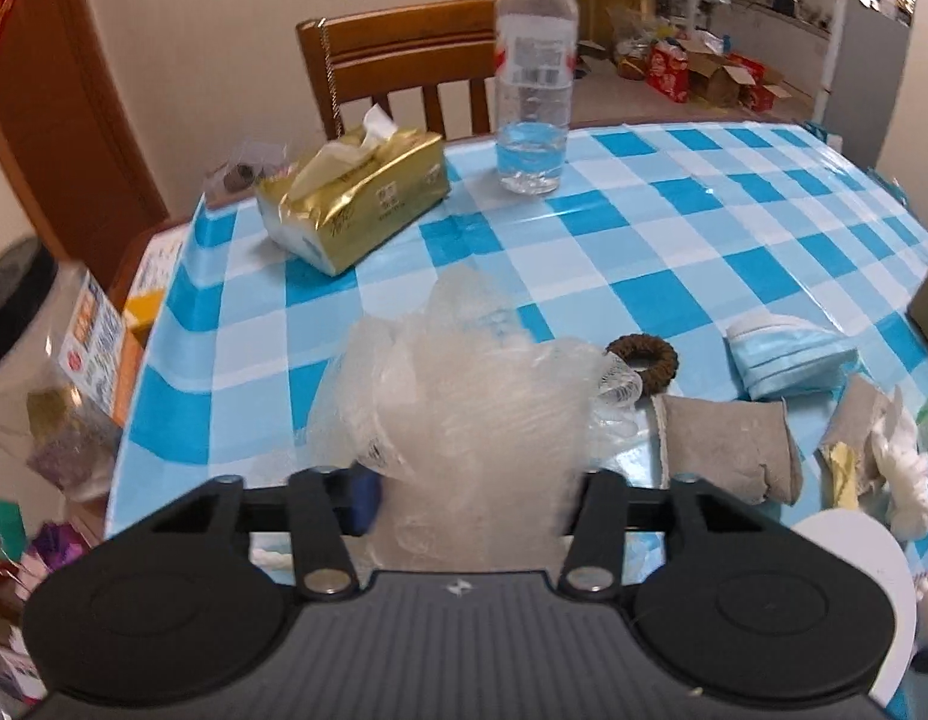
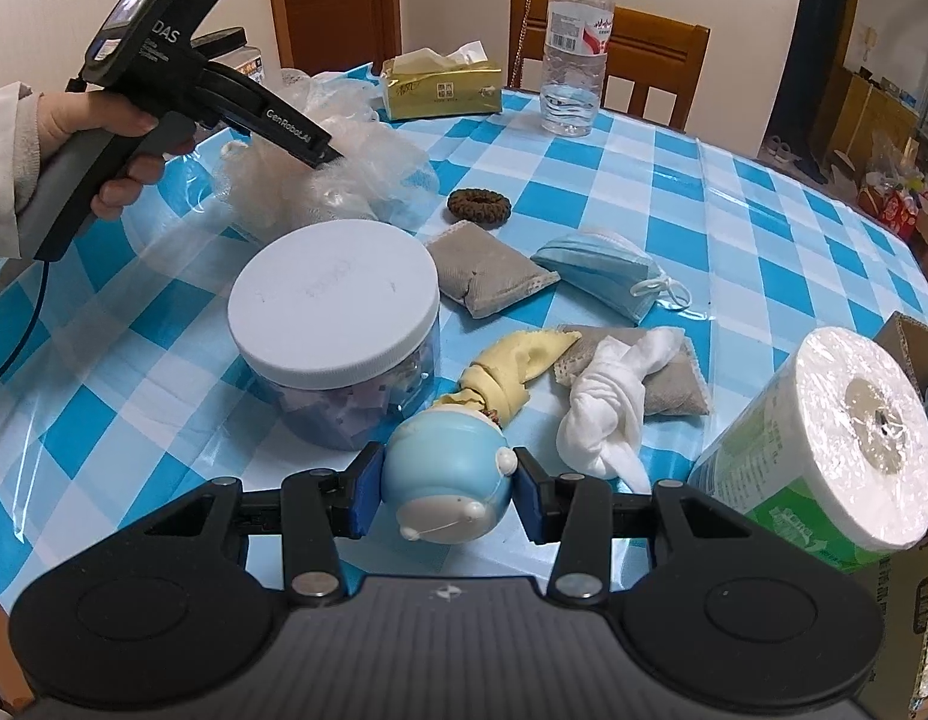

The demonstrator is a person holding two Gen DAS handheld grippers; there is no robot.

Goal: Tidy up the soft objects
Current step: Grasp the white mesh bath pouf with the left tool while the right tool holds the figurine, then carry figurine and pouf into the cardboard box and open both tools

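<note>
My left gripper (image 1: 472, 498) is shut on a bundle of clear crinkled plastic (image 1: 464, 408) and holds it over the checked table; from the right wrist view it (image 2: 326, 159) sits in the same plastic bundle (image 2: 344, 174). My right gripper (image 2: 446, 498) is shut on a small blue round doll (image 2: 446, 474) with a yellow cloth (image 2: 511, 372) tied to it. On the table lie a brown hair scrunchie (image 2: 479, 204), two grey sachets (image 2: 487, 270) (image 2: 661, 372), a blue face mask (image 2: 595, 267) and a knotted white cloth (image 2: 613, 414).
A clear jar with a white lid (image 2: 335, 306) stands left of the doll. A wrapped paper roll (image 2: 823, 450) sits at right by a cardboard box (image 2: 907, 576). A gold tissue pack (image 2: 443, 87), a water bottle (image 2: 574, 54) and a wooden chair (image 2: 655, 54) are at the back.
</note>
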